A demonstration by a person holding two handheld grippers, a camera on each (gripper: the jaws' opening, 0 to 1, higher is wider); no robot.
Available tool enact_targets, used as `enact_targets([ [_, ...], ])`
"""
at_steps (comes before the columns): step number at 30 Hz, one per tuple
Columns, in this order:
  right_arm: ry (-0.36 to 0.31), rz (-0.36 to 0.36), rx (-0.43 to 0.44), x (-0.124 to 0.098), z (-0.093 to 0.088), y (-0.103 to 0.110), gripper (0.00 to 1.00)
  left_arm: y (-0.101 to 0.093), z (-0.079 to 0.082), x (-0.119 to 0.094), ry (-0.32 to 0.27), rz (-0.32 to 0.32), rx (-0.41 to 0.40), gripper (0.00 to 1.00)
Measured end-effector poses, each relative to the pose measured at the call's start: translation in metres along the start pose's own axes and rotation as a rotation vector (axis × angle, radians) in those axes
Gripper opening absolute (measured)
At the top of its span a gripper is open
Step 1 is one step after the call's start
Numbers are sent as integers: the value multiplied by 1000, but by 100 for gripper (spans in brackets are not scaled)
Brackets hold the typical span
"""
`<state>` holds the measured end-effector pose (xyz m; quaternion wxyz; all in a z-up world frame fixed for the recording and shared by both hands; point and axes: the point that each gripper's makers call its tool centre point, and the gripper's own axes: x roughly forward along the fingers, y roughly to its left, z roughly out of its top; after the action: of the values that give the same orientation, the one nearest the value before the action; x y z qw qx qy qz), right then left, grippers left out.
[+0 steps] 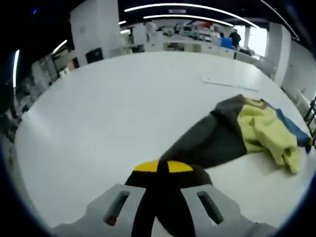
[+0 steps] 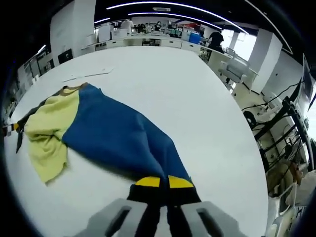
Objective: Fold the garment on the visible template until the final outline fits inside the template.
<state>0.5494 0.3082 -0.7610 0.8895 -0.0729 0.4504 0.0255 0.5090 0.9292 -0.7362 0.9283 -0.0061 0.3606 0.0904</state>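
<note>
1. Yellow-tipped jaws of the left gripper (image 1: 163, 170) are together on the grey sleeve (image 1: 207, 143) of the garment (image 1: 256, 128), and the jaws of the right gripper (image 2: 164, 185) are together on its blue sleeve (image 2: 123, 138); both pinch only a thin edge of cloth, so a sharp pull could let 1 sleeve slip free.
2. Cloth at the middle is bunched: the pale yellow body panel (image 2: 47, 133) lies crumpled, so folding from here risks trapping wrinkles and leaving an outline too bulky for the template.
3. No template outline can be made out on the white table (image 1: 123, 98); judging the fit is therefore uncertain, and the fold could land off target.
4. The garment lies on the table ahead of both grippers, its 2 sleeves stretching from the jaws to the body, which sits well away from them, near a flat white sheet (image 1: 227, 83).
</note>
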Motion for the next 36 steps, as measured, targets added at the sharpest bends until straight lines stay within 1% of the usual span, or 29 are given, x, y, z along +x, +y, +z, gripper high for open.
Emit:
enact_targets([
  [3,2,-5,4,0,0,-3,0,2,1,1,-8,6,19,1],
  [5,5,-2,-1,0,-1,-2,0,2,2,3,-20,-4,58,1],
  [7,19,13,-42,0,-4,0,0,1,-1,3,-13,-3,77,1],
  [10,-3,4,-48,-1,-3,-2,5,0,0,1,-28,-16,100,3],
  [12,-17,9,-36,-2,-1,-3,10,0,-1,-1,-28,-20,106,12],
  [13,-24,9,-36,-3,0,-4,16,1,-1,-1,-29,-21,107,18],
  [14,-35,23,-33,-10,2,-1,21,0,0,-4,-39,-28,115,26],
  [15,-70,39,-27,-13,8,3,27,-1,2,-6,-51,-35,122,31],
  [16,-111,59,-10,-18,17,7,35,-2,2,-8,-65,-44,125,36],
  [18,-139,109,31,-21,25,17,43,-6,5,-11,-94,-73,126,45],
  [20,-156,150,54,-27,31,25,49,-10,7,-15,-107,-90,132,53],
  [22,-162,216,50,-32,36,40,55,-14,10,-18,-131,-108,147,59],
  [23,-156,253,60,-34,37,47,58,-19,15,-24,-160,-127,182,61],
  [24,-151,284,73,-38,38,54,62,-20,15,-26,-162,-131,193,64],
  [25,-162,328,84,-44,42,64,66,-22,14,-28,-168,-137,211,69],
  [26,-177,349,83,-46,46,69,68,-24,14,-30,-177,-144,223,72],
  [27,-187,382,70,-51,50,78,70,-27,14,-34,-191,-158,235,75],
  [28,-188,398,61,-56,52,85,73,-29,14,-36,-196,-167,237,78],
  [31,-198,414,-9,-61,59,98,83,-39,14,-46,-225,-223,215,83],
  [32,-201,419,-31,-64,60,103,85,-41,14,-48,-231,-232,215,85],
  [34,-208,436,-60,-64,64,110,86,-44,14,-55,-242,-239,226,92],
  [35,-210,454,-70,-66,66,117,87,-49,13,-59,-249,-258,238,93],
  [36,-210,476,-80,-68,66,125,90,-50,13,-61,-250,-261,237,93],
])
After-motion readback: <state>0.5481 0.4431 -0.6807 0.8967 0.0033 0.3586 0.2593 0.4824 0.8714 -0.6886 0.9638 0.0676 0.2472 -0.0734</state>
